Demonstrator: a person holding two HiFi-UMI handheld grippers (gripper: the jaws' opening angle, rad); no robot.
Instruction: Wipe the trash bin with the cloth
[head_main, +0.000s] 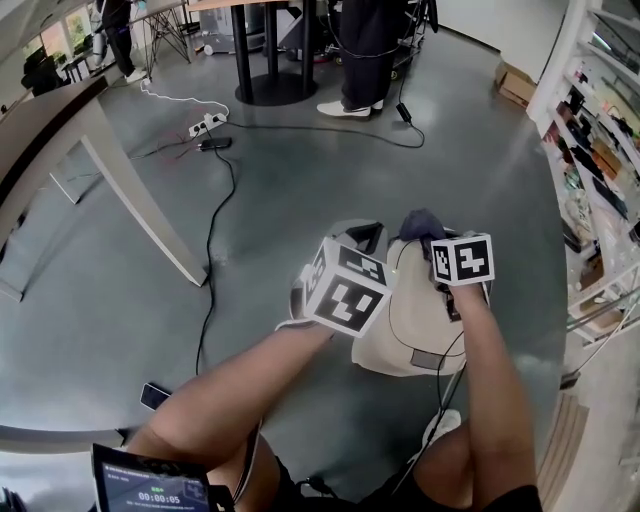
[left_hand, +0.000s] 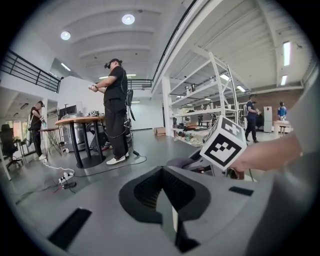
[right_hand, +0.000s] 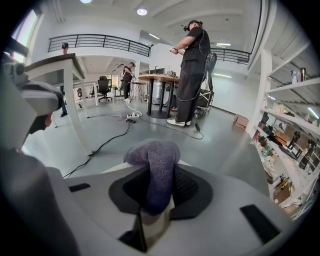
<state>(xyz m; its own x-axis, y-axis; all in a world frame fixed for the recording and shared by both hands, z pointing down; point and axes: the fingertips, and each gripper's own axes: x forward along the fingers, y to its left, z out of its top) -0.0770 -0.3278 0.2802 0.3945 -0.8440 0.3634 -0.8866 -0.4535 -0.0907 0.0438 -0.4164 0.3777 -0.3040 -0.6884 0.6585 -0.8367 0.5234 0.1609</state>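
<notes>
The cream trash bin (head_main: 405, 325) stands on the grey floor just in front of me. My right gripper (head_main: 428, 238) is over its far top edge, shut on a purple-grey cloth (head_main: 422, 221). In the right gripper view the cloth (right_hand: 156, 157) bulges out above the shut jaws of the right gripper (right_hand: 152, 180), with the cream bin (right_hand: 152, 227) showing below. My left gripper (head_main: 362, 238) sits at the bin's upper left. In the left gripper view the left gripper (left_hand: 161, 172) has its jaws together with nothing visible between them. The right gripper's marker cube (left_hand: 223, 142) shows beside the cloth (left_hand: 179, 162).
A black cable (head_main: 212, 240) and a power strip (head_main: 207, 124) lie on the floor to the left. A slanted table leg (head_main: 140, 205) is at left, shelves (head_main: 600, 150) are at right. A person (head_main: 362, 50) stands by a round table base (head_main: 272, 88) ahead.
</notes>
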